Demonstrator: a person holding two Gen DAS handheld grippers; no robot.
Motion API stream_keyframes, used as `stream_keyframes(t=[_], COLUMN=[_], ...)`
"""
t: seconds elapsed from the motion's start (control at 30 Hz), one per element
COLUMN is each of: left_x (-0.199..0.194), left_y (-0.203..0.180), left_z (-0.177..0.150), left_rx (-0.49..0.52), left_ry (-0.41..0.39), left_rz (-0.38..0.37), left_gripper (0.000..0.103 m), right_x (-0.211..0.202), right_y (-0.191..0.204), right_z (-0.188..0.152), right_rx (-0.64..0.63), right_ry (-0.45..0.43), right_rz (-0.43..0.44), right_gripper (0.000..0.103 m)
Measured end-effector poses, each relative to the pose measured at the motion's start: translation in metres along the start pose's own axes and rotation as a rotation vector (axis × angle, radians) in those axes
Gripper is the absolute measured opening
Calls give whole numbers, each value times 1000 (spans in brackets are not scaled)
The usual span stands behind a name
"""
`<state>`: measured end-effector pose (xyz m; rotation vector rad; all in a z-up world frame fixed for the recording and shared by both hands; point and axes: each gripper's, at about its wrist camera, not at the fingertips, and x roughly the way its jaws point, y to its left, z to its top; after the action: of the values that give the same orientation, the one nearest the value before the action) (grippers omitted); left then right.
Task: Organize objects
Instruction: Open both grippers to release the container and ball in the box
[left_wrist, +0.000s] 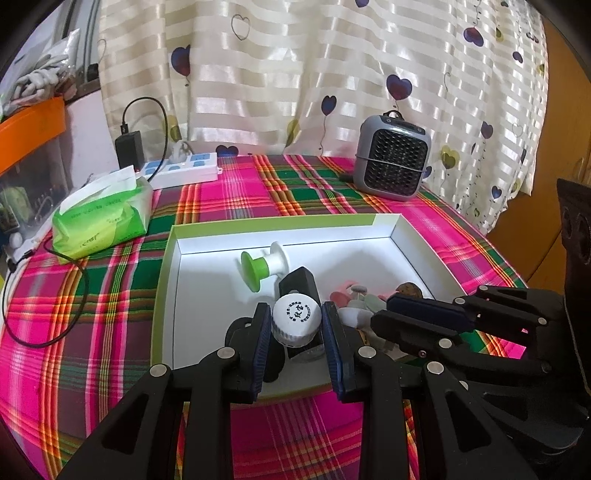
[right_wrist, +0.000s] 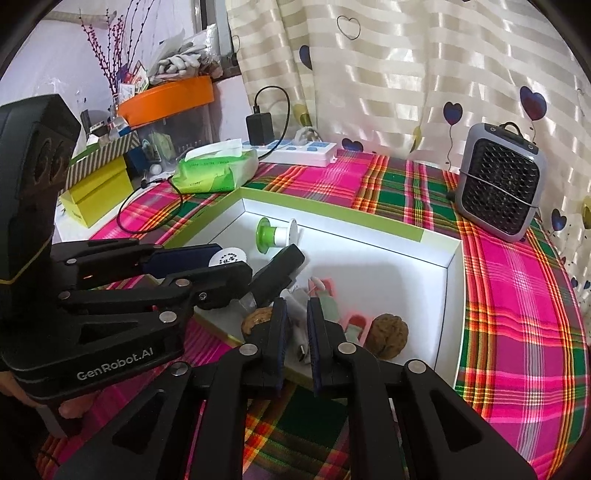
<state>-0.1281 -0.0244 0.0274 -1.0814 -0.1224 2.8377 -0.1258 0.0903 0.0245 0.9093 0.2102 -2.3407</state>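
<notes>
Left gripper (left_wrist: 295, 325) clamped on a white bottle cap (left_wrist: 296, 320) low over the box (left_wrist: 280, 221). Right gripper (right_wrist: 297, 325) barely apart around a white cable plug (right_wrist: 300, 339). Could easily bump each other, or knock the walnut (right_wrist: 388, 334) and pink clips (right_wrist: 356, 325).

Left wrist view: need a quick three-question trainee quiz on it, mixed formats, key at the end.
1. True or false: the green-and-white spool lies inside the white box.
2. What sits between the pads of the left gripper? A) a walnut B) a white bottle cap C) a tissue pack
3. Name the appliance standing on the plaid tablecloth beyond the box's far right corner.

Key: 1 true; 2 B; 3 grey mini fan.
</notes>
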Motion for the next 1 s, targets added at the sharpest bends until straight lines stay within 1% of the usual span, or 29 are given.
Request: stream_keyframes(t=[0.1,0.2,0.43,0.67,0.73,0.8,0.87,1.0], left_x=[1,2,-1,-7,-9,-14,-19,-29], left_y=[0,2,4,0,-1,-3,-3,-5], left_z=[1,2,3,-1,-2,-5,-10,-20], left_rx=[3,2,-11,-19,-18,-18,-29,-46], left_ry=[-7,-17,-30,-18,-16,-17,-15,-11], left_rz=[14,28,24,36,44,59,62,71], left_gripper=[27,27,30,30,30,30,30,30], right_x=[-1,-2,-7,-17,-19,-24,-29,-34], right_y=[-2,-2,-3,-7,-7,-5,-4,3], right_z=[0,0,-2,-3,-3,-4,-6,-12], right_rx=[8,8,14,54,70,79,84,86], right_ry=[-5,-9,-26,-51,-49,-55,-60,-47], right_rz=[-8,-6,-10,-20,-23,-28,-33,-50], right_gripper=[17,18,18,19,22,33,38,39])
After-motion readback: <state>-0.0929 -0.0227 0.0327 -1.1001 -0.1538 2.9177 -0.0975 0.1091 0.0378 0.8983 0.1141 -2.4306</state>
